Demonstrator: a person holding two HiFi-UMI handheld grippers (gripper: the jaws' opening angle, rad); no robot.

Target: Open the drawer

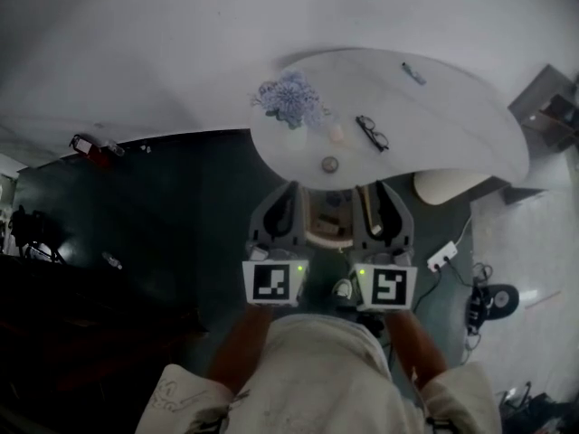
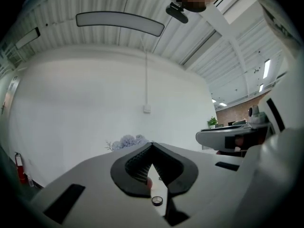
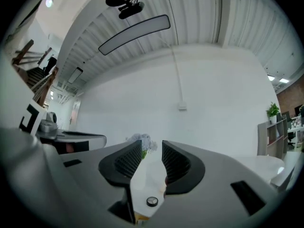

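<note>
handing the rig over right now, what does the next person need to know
Left gripper: jaws together at the tips, nothing held.
Right gripper: jaws apart, empty.
Both sit at the near edge of the white table, either side of a tan compartment under that edge, probably the drawer.
Done: it seems to stick out from under the edge, but I cannot tell how far. Neither gripper is on it.
Left: check it; if shut, grip its front and pull toward you.
</note>
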